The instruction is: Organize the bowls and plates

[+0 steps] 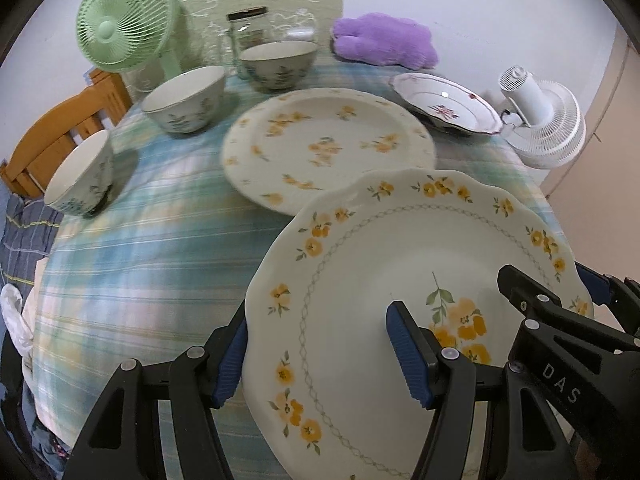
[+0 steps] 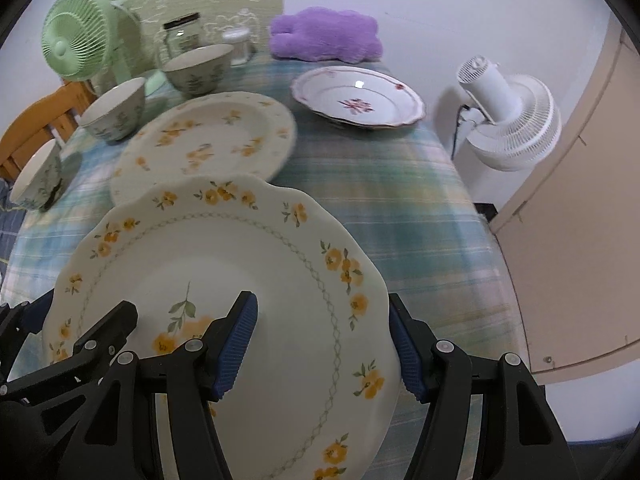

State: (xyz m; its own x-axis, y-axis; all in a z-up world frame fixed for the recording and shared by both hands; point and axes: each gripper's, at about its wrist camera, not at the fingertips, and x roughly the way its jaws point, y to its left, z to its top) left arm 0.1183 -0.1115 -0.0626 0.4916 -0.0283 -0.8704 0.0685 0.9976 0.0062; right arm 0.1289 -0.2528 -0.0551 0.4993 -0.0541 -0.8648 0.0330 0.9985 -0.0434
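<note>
A scalloped plate with yellow flowers (image 1: 360, 280) (image 2: 240, 264) hangs above the checked tablecloth, carried from both sides. My left gripper (image 1: 320, 356) (image 2: 86, 304) is shut on its left rim, one pad on top and one under the edge. On the opposite rim my right gripper (image 2: 320, 350) (image 1: 548, 280) is shut the same way. Just beyond lies a large round plate with yellow flowers (image 1: 328, 144) (image 2: 208, 140). A red-patterned dish (image 1: 444, 104) (image 2: 356, 100) sits far right. Three leaf-patterned bowls (image 1: 184, 98) (image 1: 278, 64) (image 1: 80, 172) stand at the left and back.
A green fan (image 1: 124, 28), a glass jar (image 1: 250, 28) and a purple plush (image 1: 384, 40) line the table's far side. Off the right edge stands a white fan (image 2: 512, 120) beside a beige panel (image 2: 580, 240). A wooden chair (image 1: 60, 128) is at the left.
</note>
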